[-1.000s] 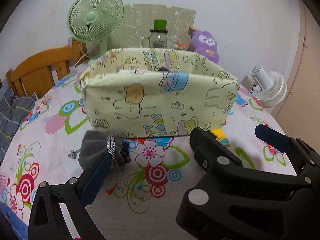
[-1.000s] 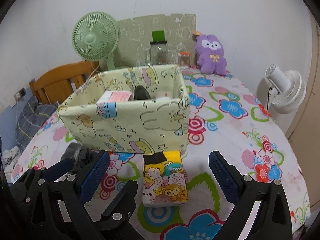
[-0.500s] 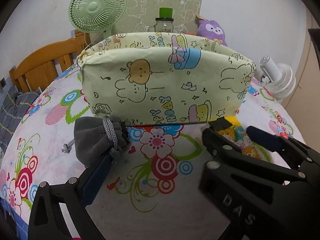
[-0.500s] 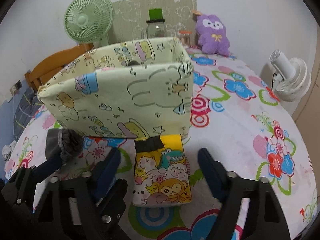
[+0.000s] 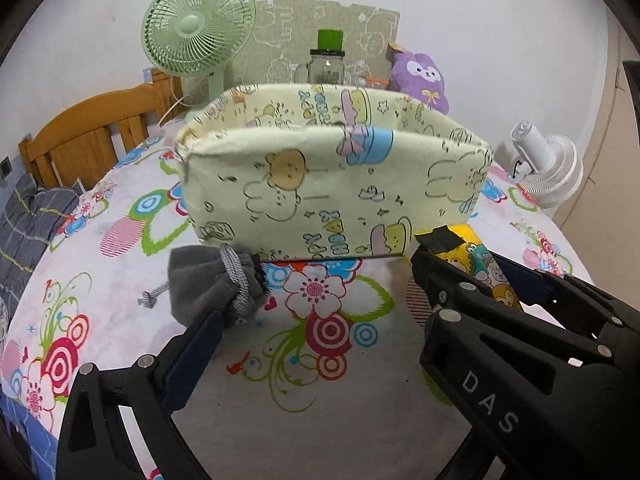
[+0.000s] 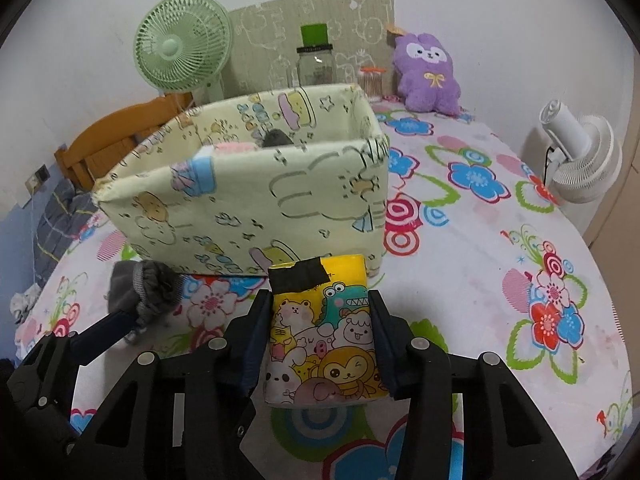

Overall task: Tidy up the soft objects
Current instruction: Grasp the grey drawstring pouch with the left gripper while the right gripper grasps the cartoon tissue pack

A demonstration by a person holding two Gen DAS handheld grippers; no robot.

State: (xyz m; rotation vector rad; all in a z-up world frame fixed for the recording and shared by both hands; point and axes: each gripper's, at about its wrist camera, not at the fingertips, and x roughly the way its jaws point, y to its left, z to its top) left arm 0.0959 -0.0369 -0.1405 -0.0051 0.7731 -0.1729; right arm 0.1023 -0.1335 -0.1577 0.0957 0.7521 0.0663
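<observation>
Yellow tissue pack (image 6: 324, 332), low centre, is squeezed by right gripper (image 6: 320, 336), fingers just closed for lifting into fabric bin (image 6: 256, 208); left gripper (image 5: 320, 304) gapes empty beside grey pouch (image 5: 208, 284).

Right claw (image 6: 322, 334): angled downward, its jaws have just been closing and now stand narrow, both pads pressed against the sides of the yellow cartoon-print pack (image 6: 326, 336). Left claw (image 5: 320, 344): angled downward beside it, jaws spread wide, only its left finger (image 5: 196, 346) clearly visible, tip touching the grey drawstring pouch (image 5: 208, 280).
</observation>
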